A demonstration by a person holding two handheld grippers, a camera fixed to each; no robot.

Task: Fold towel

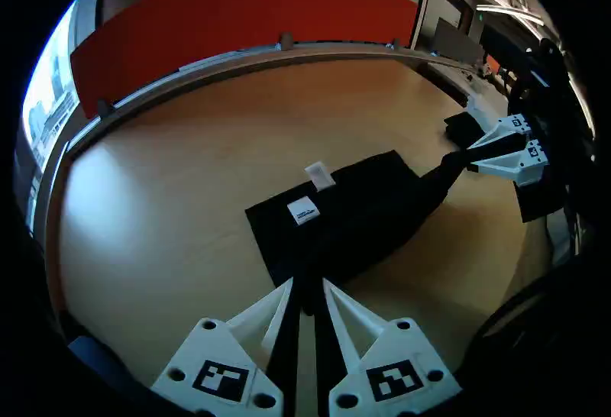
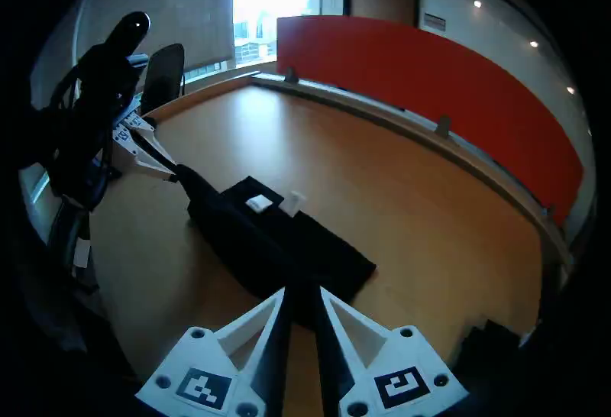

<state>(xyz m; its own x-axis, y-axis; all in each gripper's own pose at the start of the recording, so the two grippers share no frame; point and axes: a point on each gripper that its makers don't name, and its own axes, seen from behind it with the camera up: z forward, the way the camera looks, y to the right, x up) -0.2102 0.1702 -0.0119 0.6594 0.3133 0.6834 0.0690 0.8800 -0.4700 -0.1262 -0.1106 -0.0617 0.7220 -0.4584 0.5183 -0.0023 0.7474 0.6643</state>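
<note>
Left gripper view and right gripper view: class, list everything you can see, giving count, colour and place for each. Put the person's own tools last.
towel: 1, black, on the table, stretched between both grippers
tags: 2, white, on the towel
table: 1, light wood, under the towel
screen: 1, red, along the table's far edge
chair: 1, black, beyond the table by the window
window: 1, bright, behind the screen's end
left gripper: 1, white, shut on one towel end
right gripper: 1, white, shut on the other end
</note>
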